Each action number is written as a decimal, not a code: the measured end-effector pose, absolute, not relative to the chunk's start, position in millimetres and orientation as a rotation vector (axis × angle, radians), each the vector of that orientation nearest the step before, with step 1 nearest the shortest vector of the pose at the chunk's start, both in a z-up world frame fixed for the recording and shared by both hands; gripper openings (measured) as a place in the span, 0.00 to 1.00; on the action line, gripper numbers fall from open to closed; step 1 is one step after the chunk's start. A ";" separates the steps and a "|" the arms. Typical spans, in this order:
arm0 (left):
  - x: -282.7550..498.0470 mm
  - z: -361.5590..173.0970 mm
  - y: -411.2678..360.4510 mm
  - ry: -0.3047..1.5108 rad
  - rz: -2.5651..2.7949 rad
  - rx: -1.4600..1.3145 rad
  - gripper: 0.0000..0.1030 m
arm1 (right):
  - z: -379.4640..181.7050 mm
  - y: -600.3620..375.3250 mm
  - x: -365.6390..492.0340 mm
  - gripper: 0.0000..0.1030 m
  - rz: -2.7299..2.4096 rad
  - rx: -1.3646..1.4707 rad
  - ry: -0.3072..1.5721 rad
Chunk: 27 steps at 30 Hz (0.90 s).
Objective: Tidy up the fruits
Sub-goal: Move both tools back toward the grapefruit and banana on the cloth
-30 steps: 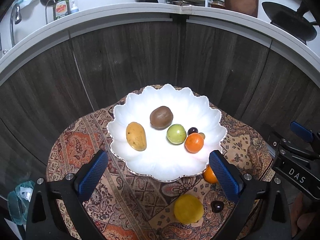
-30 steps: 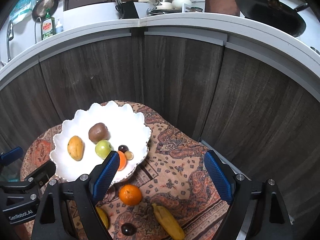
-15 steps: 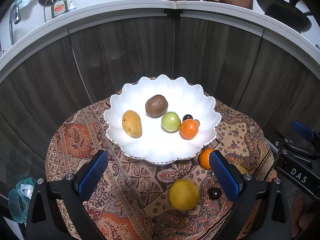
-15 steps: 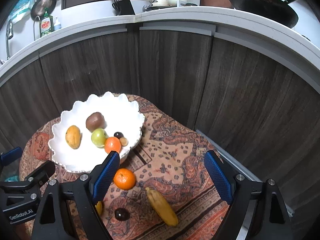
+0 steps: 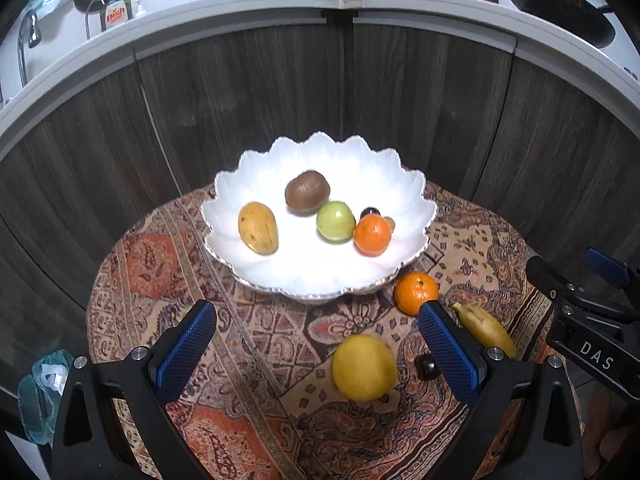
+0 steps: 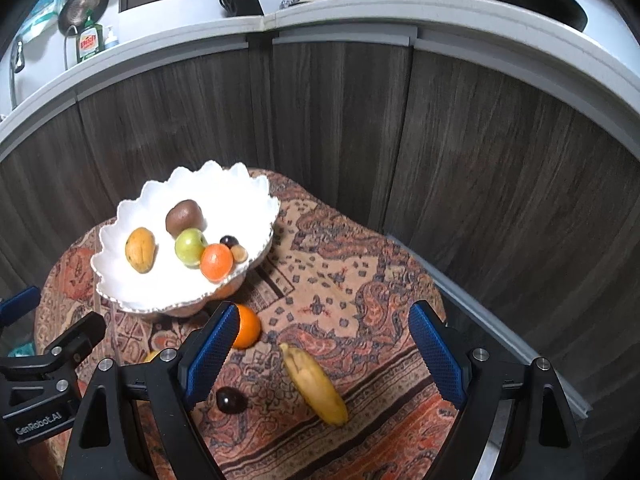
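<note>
A white scalloped bowl (image 5: 304, 280) (image 6: 120, 280) on the patterned cloth holds a mango (image 5: 258, 227), a kiwi (image 5: 307, 192), a green fruit (image 5: 335, 221), an orange (image 5: 372, 235) and a dark plum (image 5: 369, 212). On the cloth lie an orange (image 5: 416, 293) (image 6: 246, 326), a yellow lemon (image 5: 364, 367), a banana (image 5: 486, 330) (image 6: 314, 384) and a dark plum (image 5: 426, 366) (image 6: 231, 399). My left gripper (image 5: 320, 352) is open and empty, above the cloth in front of the bowl. My right gripper (image 6: 320, 356) is open and empty above the banana.
The small round table (image 6: 360, 264) stands against dark wood cabinet fronts (image 5: 360, 100) under a white counter (image 5: 240, 12) with kitchenware. A bag (image 5: 36, 392) lies on the floor at the left. The right gripper's body (image 5: 592, 332) shows at the right edge.
Both grippers have pulled back and up from the bowl. The bowl looks smaller and farther, and the loose lemon, banana, orange and plum have come into fuller view.
</note>
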<state>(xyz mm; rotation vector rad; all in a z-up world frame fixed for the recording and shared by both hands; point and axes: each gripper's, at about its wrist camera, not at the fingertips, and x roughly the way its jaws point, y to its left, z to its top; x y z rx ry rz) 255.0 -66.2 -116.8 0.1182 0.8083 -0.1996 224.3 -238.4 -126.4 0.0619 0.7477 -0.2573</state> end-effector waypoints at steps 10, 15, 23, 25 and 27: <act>254.5 -155.9 -73.6 0.875 -0.204 0.104 0.99 | -162.3 -245.6 217.3 0.84 -0.263 0.083 0.815; 256.9 -171.6 -80.4 0.898 -0.203 0.106 0.99 | -176.5 -250.2 217.1 0.84 -0.252 0.099 0.844; 259.4 -194.4 -88.2 0.937 -0.191 0.134 0.98 | -194.4 -257.6 218.4 0.84 -0.255 0.121 0.870; 260.1 -198.8 -89.1 0.945 -0.192 0.136 0.97 | -197.8 -258.0 218.7 0.84 -0.254 0.121 0.871; 261.2 -204.2 -89.8 0.959 -0.191 0.136 0.95 | -200.4 -258.8 219.5 0.84 -0.253 0.121 0.872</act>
